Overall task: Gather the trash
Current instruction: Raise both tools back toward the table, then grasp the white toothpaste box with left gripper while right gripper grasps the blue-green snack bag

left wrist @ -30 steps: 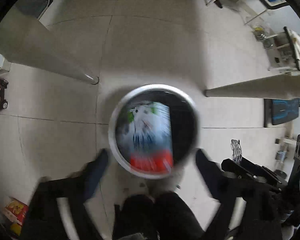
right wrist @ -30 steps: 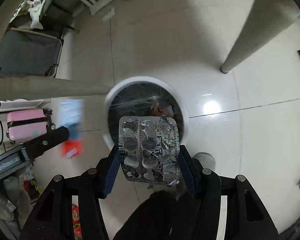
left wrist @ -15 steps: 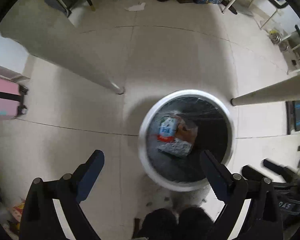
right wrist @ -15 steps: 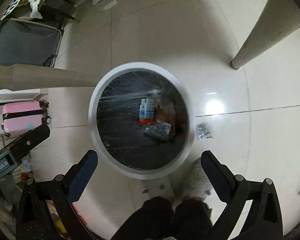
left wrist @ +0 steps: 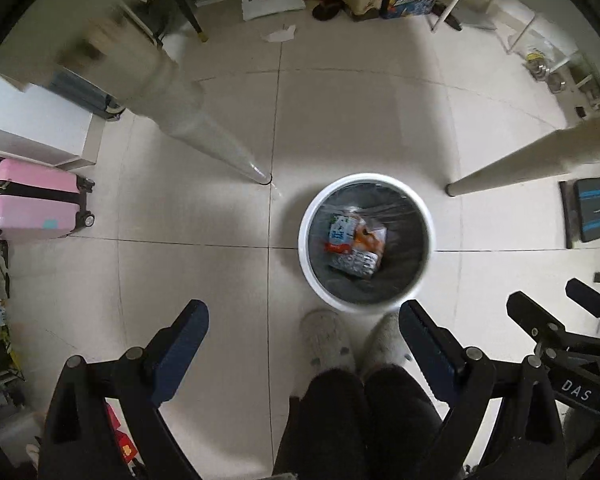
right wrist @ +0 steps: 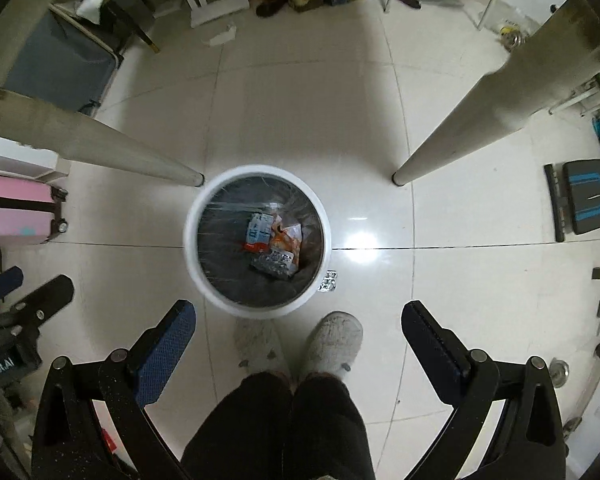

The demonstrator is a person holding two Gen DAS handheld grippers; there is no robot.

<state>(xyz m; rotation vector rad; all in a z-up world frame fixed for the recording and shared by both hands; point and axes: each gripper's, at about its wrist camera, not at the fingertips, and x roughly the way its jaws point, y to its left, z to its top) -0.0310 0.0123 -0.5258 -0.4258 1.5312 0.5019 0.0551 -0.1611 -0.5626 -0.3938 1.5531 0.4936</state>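
Right wrist view: the right tool point(right wrist: 298, 322), which had pinched a blister pack a second earlier, hung spread and empty above the bin point(right wrist: 256, 308). That blister pack point(right wrist: 327, 281) lay on the floor touching the bin's outer wall, so this drop probably missed. The left tool point(left wrist: 302, 326), likewise spread, had let its carton point(left wrist: 342, 230) fall inside.
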